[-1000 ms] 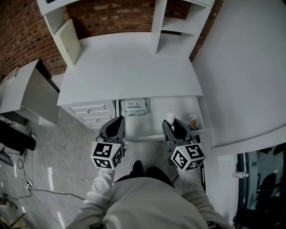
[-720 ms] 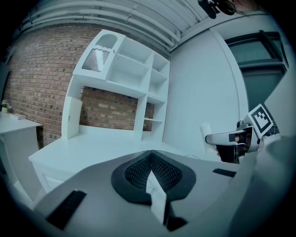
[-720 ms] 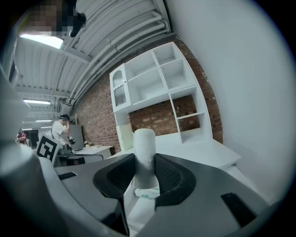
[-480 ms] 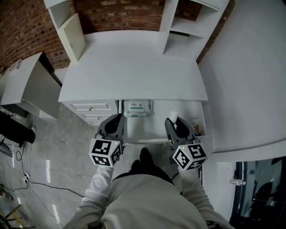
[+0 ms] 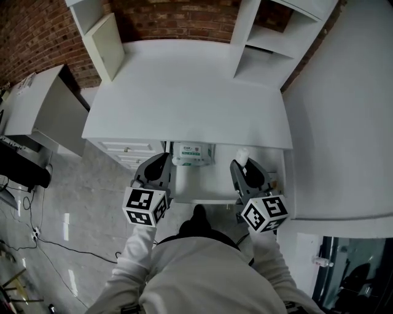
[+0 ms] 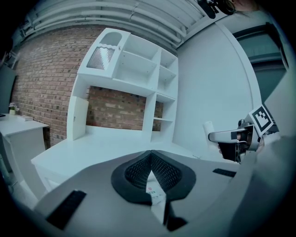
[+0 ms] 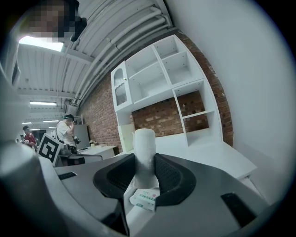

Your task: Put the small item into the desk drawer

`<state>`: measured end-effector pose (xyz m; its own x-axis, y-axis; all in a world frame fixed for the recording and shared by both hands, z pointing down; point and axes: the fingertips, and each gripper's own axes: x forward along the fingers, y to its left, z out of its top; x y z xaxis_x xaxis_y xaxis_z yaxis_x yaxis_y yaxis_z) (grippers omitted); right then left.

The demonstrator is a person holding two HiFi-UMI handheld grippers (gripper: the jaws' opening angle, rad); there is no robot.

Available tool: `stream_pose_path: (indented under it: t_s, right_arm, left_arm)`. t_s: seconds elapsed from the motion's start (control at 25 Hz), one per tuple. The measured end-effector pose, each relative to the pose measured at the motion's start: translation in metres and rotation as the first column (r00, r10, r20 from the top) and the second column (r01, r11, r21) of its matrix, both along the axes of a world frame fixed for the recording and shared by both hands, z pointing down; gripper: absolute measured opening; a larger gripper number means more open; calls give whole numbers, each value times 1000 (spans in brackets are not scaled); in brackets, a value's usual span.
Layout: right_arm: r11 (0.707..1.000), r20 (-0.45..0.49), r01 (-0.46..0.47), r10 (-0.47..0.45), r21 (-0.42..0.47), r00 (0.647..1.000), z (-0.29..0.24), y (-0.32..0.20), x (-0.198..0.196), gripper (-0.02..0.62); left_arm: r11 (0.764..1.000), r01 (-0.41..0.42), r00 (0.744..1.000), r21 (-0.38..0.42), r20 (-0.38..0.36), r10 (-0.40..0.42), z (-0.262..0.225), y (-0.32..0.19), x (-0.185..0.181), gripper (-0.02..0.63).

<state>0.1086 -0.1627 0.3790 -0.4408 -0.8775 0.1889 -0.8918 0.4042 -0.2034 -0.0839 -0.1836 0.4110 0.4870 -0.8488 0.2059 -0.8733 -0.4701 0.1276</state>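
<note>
Drawer (image 5: pixel 202 200) stands open under the white desk (image 5: pixel 184 92) in the head view, a wipes pack (image 5: pixel 193 153) inside, the left gripper (image 5: pixel 163 160) and right gripper (image 5: pixel 239 165) poised over its front. Left gripper view — jaws pressed together on nothing. Right gripper view — jaws pinch the small white cylinder (image 7: pixel 144 141) upright, over the drawer.

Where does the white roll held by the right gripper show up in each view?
Head view: white roll at the right gripper tip, above the open drawer.
Left gripper view: far right, upright, sticking up from the right gripper.
Right gripper view: dead centre, clamped between the pads.
Shared landmark: the brick wall behind the desk.
</note>
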Motion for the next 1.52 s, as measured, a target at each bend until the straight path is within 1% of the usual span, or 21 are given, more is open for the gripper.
stream_pose_path:
  t_s: [0.24,0.48,0.72,0.92,1.04,1.16,1.36,1.52]
  right_arm:
    - [999,-27,51,-51,-9,998,6,-19,5,152]
    - [994,-50,107,-108,-10,993,9,-38,0,152]
    - [982,-85,187,-189,-29,978,24,-47,-12,152]
    - [968,-99,242,-248,-65,964,40,-51,-21,152]
    - [954,-120,282,-293,-98,949,55,-51,-28,152]
    - [935,-148,325,-345,-145,927,75,-51,-35,152]
    - [888,-170,402,-442,-224,881,107,-45,-48,152]
    - [851,-181,445,-502,-280,846,129,-41,-58,152]
  left_arm:
    - [1000,27,1000,-11,-6,-27,4,-14,6,17]
    - [999,44,999,-19,0,-44,6,-26,12,17]
    - [997,70,997,-30,18,-70,12,-28,11,17]
    - [994,104,994,-44,21,-103,17,-28,5,17]
    - [991,121,992,-48,23,-120,19,-27,0,17]
    - [989,139,990,-54,26,-138,20,-25,-4,17]
    - [983,172,985,-69,29,-170,25,-21,-14,17]
    - [977,197,980,-80,31,-195,29,-18,-22,17]
